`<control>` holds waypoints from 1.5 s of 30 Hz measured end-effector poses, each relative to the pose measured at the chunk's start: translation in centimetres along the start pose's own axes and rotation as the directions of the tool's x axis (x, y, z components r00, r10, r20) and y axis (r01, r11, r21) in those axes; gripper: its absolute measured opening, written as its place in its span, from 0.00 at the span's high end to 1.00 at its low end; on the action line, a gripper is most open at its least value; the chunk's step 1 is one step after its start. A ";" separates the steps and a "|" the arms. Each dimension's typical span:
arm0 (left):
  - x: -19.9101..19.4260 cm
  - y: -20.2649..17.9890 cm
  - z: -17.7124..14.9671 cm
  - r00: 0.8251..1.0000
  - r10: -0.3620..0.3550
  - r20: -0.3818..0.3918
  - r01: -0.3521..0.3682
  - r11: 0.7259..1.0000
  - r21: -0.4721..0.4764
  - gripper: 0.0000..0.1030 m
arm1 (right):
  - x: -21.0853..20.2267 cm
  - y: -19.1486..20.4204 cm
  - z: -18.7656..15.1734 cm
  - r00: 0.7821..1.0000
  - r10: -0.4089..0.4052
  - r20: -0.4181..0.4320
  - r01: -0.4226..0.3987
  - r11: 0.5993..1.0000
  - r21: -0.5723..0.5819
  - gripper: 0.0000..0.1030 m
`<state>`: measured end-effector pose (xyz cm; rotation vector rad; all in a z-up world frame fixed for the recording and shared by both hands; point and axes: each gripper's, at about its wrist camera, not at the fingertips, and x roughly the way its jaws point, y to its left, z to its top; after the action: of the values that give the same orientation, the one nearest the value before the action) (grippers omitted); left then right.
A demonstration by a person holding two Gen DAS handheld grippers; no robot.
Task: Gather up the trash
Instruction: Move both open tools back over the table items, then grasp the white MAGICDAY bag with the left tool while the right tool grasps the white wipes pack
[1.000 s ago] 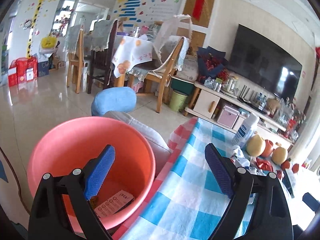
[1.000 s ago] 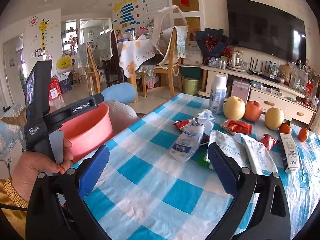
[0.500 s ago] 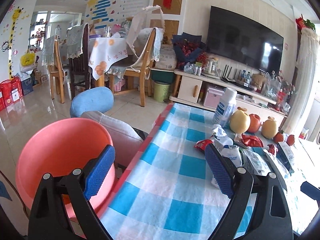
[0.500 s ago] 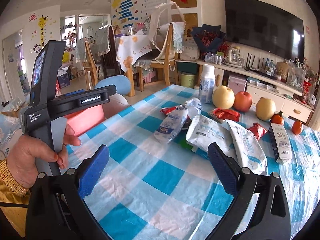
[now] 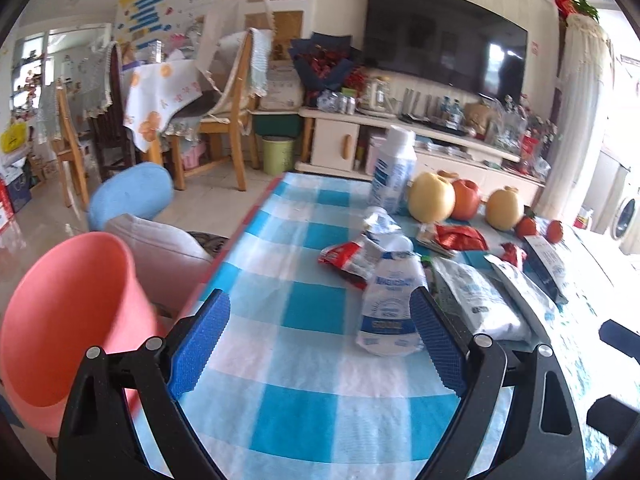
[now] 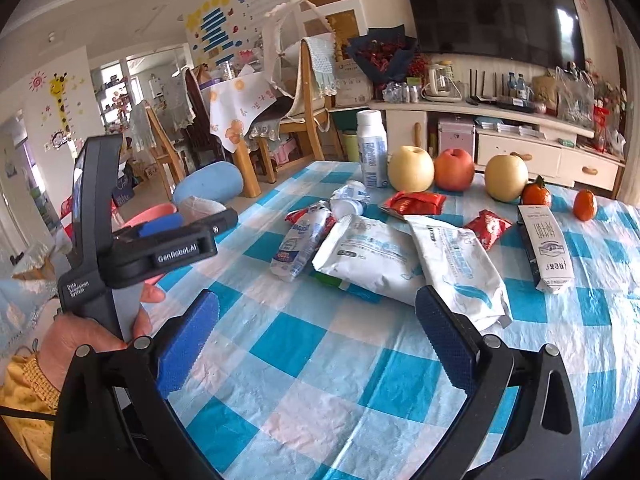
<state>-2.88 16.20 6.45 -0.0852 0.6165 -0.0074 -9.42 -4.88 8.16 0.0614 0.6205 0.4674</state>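
A heap of wrappers lies mid-table: a crumpled white and blue pouch, two flat white packets, red wrappers and a crushed white bottle. A pink bin stands off the table's left edge. My left gripper is open and empty above the table's near left part, just short of the pouch. My right gripper is open and empty above the near table.
The blue checked tablecloth covers the table. At the back stand a white bottle, two pears, an apple, two tangerines and a milk carton. Cushions lie beside the bin.
My left gripper has swung right from over the pink bin to over the table, facing the wrappers. My right gripper has moved closer to the heap. Both stayed open.
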 end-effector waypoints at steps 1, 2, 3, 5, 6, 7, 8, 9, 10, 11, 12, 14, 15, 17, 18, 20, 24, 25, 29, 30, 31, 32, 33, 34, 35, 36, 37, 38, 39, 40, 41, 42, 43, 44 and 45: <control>0.2 -0.4 0.0 1.000 -0.009 -0.011 0.009 1.000 0.013 0.12 | -0.1 -0.4 0.1 1.000 -0.005 -0.001 0.005 1.000 0.012 0.04; 0.5 -1.1 -0.1 1.000 -0.018 -0.019 0.019 0.999 0.041 0.12 | -0.2 -0.9 0.2 1.000 -0.014 -0.001 0.014 1.000 0.027 0.04; 0.7 -1.6 -0.1 1.000 -0.022 -0.022 0.023 0.998 0.063 0.12 | -0.3 -1.4 0.2 1.000 -0.019 -0.001 0.019 0.999 0.040 0.04; 1.3 -2.6 -0.2 0.999 -0.031 -0.031 0.034 0.994 0.104 0.13 | -0.5 -2.6 0.5 1.000 -0.028 -0.006 0.028 0.997 0.072 0.04; 1.6 -3.1 -0.2 0.999 -0.035 -0.035 0.039 0.992 0.120 0.14 | -0.6 -3.4 0.6 0.999 -0.040 -0.010 0.041 0.995 0.091 0.04; 1.9 -3.5 -0.3 0.998 -0.037 -0.044 0.043 0.990 0.137 0.17 | -0.6 -4.1 0.8 0.999 -0.046 -0.012 0.047 0.993 0.107 0.04; 2.3 -3.8 -0.3 0.998 -0.040 -0.054 0.048 0.988 0.147 0.18 | -0.6 -4.8 0.9 0.999 -0.051 -0.015 0.052 0.991 0.122 0.04; 2.7 -4.1 -0.3 0.997 -0.046 -0.067 0.055 0.986 0.156 0.18 | -0.5 -5.4 1.0 0.998 -0.060 -0.017 0.061 0.989 0.135 0.04; 3.1 -4.2 -0.3 0.996 -0.049 -0.078 0.061 0.985 0.161 0.18 | -0.4 -6.1 1.1 0.997 -0.068 -0.022 0.071 0.987 0.146 0.04; 3.4 -4.4 -0.3 0.995 -0.054 -0.087 0.068 0.984 0.163 0.18 | -0.3 -6.6 1.2 0.997 -0.074 -0.026 0.077 0.985 0.153 0.04; 3.7 -4.4 -0.2 0.994 -0.055 -0.092 0.069 0.984 0.164 0.18 | -0.1 -7.2 1.4 0.996 -0.078 -0.030 0.082 0.984 0.157 0.04; 4.2 -4.5 -0.1 0.994 -0.051 -0.098 0.068 0.983 0.170 0.18 | 0.3 -8.2 1.7 0.995 -0.087 -0.044 0.093 0.983 0.157 0.04; 4.4 -4.4 -0.1 0.994 -0.050 -0.101 0.067 0.983 0.172 0.18 | 0.6 -8.7 1.9 0.995 -0.091 -0.051 0.098 0.983 0.157 0.04; 5.3 -4.2 0.0 0.989 -0.073 -0.127 0.092 0.983 0.159 0.18 | 1.1 -9.7 2.1 0.994 -0.089 -0.063 0.098 0.982 0.160 0.04; 5.6 -4.1 0.1 0.987 -0.081 -0.138 0.101 0.984 0.147 0.18 | 1.4 -10.1 2.1 0.994 -0.086 -0.075 0.097 0.982 0.163 0.04; 6.3 -4.0 0.2 0.984 -0.086 -0.153 0.108 0.984 0.139 0.18 | 2.3 -11.3 2.3 0.991 -0.077 -0.105 0.095 0.980 0.174 0.04; 7.2 -4.0 0.4 0.978 -0.117 -0.171 0.139 0.983 0.121 0.18 | 4.1 -12.9 2.3 0.989 -0.019 -0.147 0.049 0.977 0.206 0.04; 7.5 -4.0 0.4 0.977 -0.124 -0.176 0.145 0.983 0.111 0.18 | 4.5 -13.1 2.3 0.988 -0.020 -0.154 0.051 0.979 0.197 0.04; 8.5 -3.5 0.4 0.973 -0.123 -0.196 0.142 0.986 0.085 0.18 | 6.1 -13.6 2.4 0.983 -0.002 -0.184 0.037 0.982 0.186 0.04; 8.8 -3.4 0.4 0.971 -0.125 -0.203 0.143 0.987 0.078 0.18 | 6.5 -13.8 2.4 0.981 0.001 -0.193 0.035 0.982 0.186 0.04; 9.1 -3.3 0.4 0.968 -0.131 -0.213 0.148 0.987 0.068 0.18 | 6.9 -13.9 2.2 0.979 0.010 -0.202 0.028 0.982 0.188 0.04; 9.3 -3.2 0.4 0.966 -0.136 -0.219 0.152 0.987 0.060 0.20 | 7.2 -14.1 2.1 0.977 0.020 -0.211 0.021 0.981 0.192 0.04; 9.5 -3.0 0.3 0.963 -0.142 -0.228 0.157 0.986 0.049 0.21 | 7.6 -14.2 2.0 0.975 0.027 -0.219 0.016 0.981 0.193 0.04; 9.7 -2.9 0.3 0.961 -0.144 -0.234 0.158 0.986 0.042 0.23 | 7.9 -14.3 2.0 0.974 0.032 -0.225 0.012 0.981 0.194 0.04; 9.9 -2.7 0.4 0.958 -0.156 -0.240 0.166 0.986 0.023 0.23 | 8.1 -14.3 1.9 0.972 0.036 -0.231 0.010 0.981 0.194 0.04; 10.1 -2.4 0.4 0.955 -0.168 -0.243 0.174 0.985 0.002 0.23 | 8.4 -14.4 1.9 0.971 0.038 -0.236 0.009 0.981 0.196 0.04; 10.3 -2.2 0.4 0.953 -0.178 -0.246 0.179 0.984 -0.018 0.24 | 8.6 -14.5 1.8 0.970 0.039 -0.241 0.009 0.980 0.198 0.04; 10.5 -2.0 0.3 0.949 -0.190 -0.251 0.185 0.982 -0.044 0.26 | 8.8 -14.6 1.8 0.969 0.041 -0.245 0.009 0.980 0.200 0.04; 10.7 -1.7 0.3 0.945 -0.203 -0.255 0.192 0.979 -0.068 0.28 | 9.1 -14.7 1.8 0.967 0.043 -0.250 0.008 0.979 0.202 0.04; 10.8 -1.7 0.2 0.943 -0.210 -0.258 0.196 0.977 -0.079 0.29 | 9.4 -14.7 1.8 0.966 0.045 -0.256 0.009 0.979 0.205 0.04; 11.0 -1.6 0.2 0.941 -0.215 -0.261 0.199 0.976 -0.090 0.30 | 9.6 -14.8 1.7 0.964 0.048 -0.260 0.008 0.978 0.208 0.04; 11.0 -1.7 0.1 0.941 -0.216 -0.261 0.198 0.976 -0.094 0.31 | 9.8 -14.8 1.6 0.963 0.051 -0.265 0.006 0.978 0.210 0.04; 11.1 -1.7 0.1 0.940 -0.218 -0.261 0.199 0.975 -0.098 0.33 | 9.9 -14.9 1.5 0.962 0.050 -0.269 0.007 0.978 0.209 0.04; 11.1 -1.7 0.1 0.941 -0.215 -0.260 0.196 0.976 -0.099 0.37 | 9.9 -14.9 1.5 0.963 0.048 -0.266 0.008 0.979 0.205 0.04; 11.1 -1.8 0.1 0.941 -0.215 -0.260 0.195 0.976 -0.101 0.38 | 9.9 -14.9 1.5 0.963 0.047 -0.266 0.009 0.979 0.205 0.04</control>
<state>6.32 14.09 0.26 -0.2228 0.8788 -0.2016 4.54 -13.71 1.12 0.2017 0.9367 0.4325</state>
